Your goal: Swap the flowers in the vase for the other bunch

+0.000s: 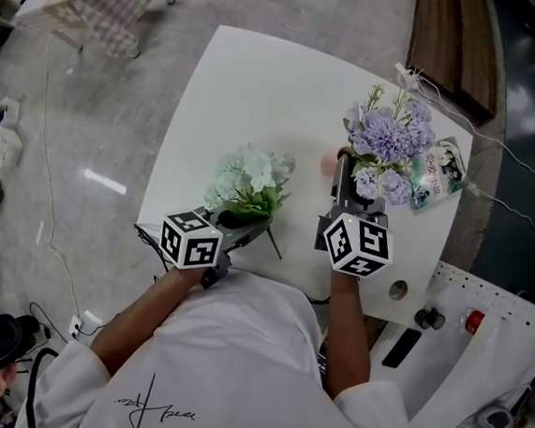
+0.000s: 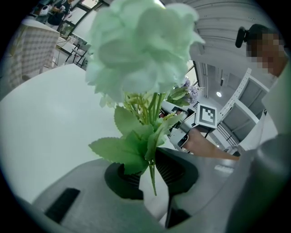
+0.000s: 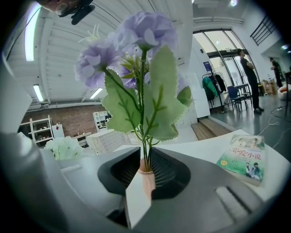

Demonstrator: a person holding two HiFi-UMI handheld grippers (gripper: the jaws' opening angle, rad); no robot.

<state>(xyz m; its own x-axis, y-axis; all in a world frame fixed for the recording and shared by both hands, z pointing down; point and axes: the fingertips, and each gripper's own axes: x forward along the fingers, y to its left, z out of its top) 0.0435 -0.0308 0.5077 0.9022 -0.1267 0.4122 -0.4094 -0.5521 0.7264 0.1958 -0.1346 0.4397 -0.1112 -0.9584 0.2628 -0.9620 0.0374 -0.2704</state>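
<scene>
Fingers (image 2: 175,170) of your left gripper (image 2: 150,176) pinch the pale green fabric flower bunch (image 2: 141,54); your right gripper (image 3: 145,175) narrowly brackets the slim pink vase (image 3: 146,183) of lilac flowers (image 3: 136,41).

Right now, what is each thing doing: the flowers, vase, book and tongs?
vase: standing upright on table.
purple flowers: upright in vase.
pale green bunch: gripped by stems.
left tongs: shut on pale green bunch.
right tongs: apart, around vase.
book: closed, lying flat.
</scene>
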